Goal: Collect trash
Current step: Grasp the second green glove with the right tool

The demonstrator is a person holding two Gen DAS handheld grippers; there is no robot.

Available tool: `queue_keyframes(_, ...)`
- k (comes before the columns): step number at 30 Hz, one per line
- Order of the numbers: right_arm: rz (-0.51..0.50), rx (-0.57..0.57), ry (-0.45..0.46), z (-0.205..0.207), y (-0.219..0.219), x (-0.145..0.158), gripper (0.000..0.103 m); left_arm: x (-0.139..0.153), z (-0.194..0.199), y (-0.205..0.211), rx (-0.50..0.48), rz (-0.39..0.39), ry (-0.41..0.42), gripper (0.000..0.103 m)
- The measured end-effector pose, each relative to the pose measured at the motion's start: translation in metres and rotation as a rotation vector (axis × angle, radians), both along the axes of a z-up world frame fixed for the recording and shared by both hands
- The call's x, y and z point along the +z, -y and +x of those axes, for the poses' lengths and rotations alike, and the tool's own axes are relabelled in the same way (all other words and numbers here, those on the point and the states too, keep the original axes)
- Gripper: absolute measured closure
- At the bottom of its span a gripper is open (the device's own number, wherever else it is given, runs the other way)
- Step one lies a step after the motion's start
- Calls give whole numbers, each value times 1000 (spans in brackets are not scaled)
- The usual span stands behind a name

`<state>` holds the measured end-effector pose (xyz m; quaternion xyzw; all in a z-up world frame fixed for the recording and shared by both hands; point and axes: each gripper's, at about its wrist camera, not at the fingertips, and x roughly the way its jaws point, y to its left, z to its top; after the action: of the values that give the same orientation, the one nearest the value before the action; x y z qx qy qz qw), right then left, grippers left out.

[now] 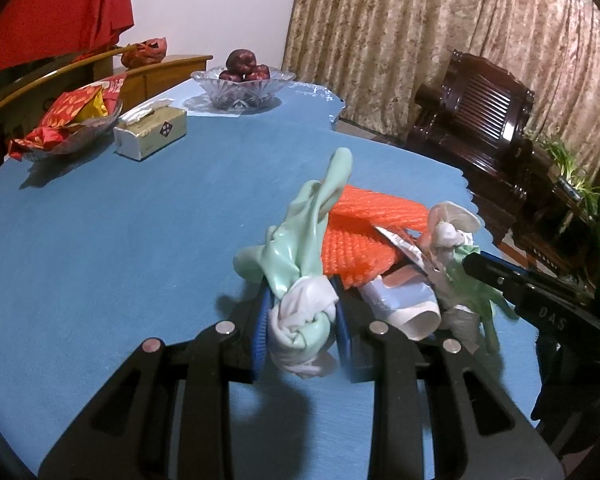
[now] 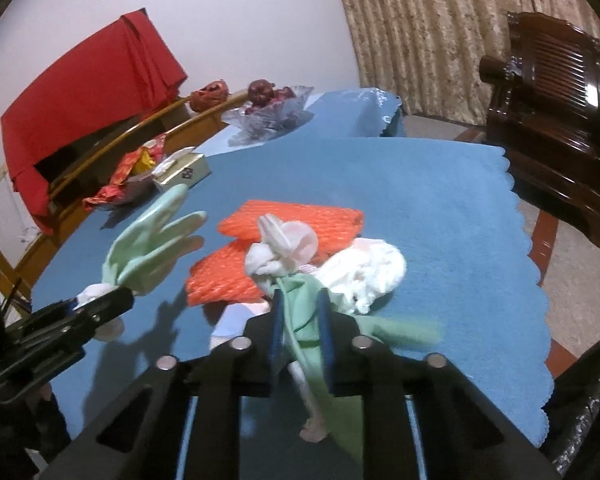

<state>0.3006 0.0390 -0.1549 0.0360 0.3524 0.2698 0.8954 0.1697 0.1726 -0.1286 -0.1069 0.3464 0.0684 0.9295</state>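
Observation:
My left gripper (image 1: 300,320) is shut on a mint-green and white rubber glove (image 1: 304,252), held above the blue tablecloth; it also shows in the right wrist view (image 2: 152,248), with the left gripper (image 2: 100,308) at lower left. My right gripper (image 2: 300,320) is shut on a second green glove (image 2: 304,300) knotted with white material (image 2: 280,244); this bundle shows in the left wrist view (image 1: 456,248), held by the right gripper (image 1: 476,264). Orange foam netting (image 1: 364,232) (image 2: 268,248), crumpled white tissue (image 2: 364,272) and a white-blue wrapper (image 1: 400,304) lie on the cloth beneath.
A tissue box (image 1: 152,132), a glass dish of red snack packets (image 1: 68,120) and a glass bowl of dark red fruit (image 1: 244,80) stand at the far side. The scalloped tablecloth edge (image 2: 532,264) runs on the right. A dark wooden chair (image 1: 480,120) stands beyond it.

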Motion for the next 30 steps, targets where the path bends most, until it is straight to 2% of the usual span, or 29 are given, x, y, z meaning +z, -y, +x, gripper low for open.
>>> queue_keyframes(3, -13, 8, -8, 0, -2, -3, 85, 1, -2, 4, -7, -4, 2, 76)
queue_keyframes(5, -25, 2, -6, 0, -4, -4, 76, 0, -2, 5, -9, -2, 1, 76)
queue_keyframes(9, -41, 7, -15, 3, -9, -9, 71, -5, 0, 2, -5, -1, -13, 76)
queue_keyframes(11, -54, 5, -17, 6, -12, -13, 63, -7, 2, -1, 1, -5, -18, 76)
queue_keyframes(16, -108, 23, -14, 10, -23, -21, 50, -9, 2, -5, 6, -7, -20, 76)
queue_keyframes(18, -127, 26, -8, 11, -26, -25, 51, -11, 3, -6, 7, -11, -22, 76)
queue_keyframes(22, -115, 25, -20, 16, -22, -25, 74, -12, 4, -6, 4, -17, -25, 76)
queue_keyframes(24, -105, 25, -16, 14, -19, -21, 78, -11, 3, -5, 2, -13, -23, 76)
queue_keyframes(30, -45, 20, 19, -1, -10, 1, 82, -1, 0, -1, 0, -7, -6, 76)
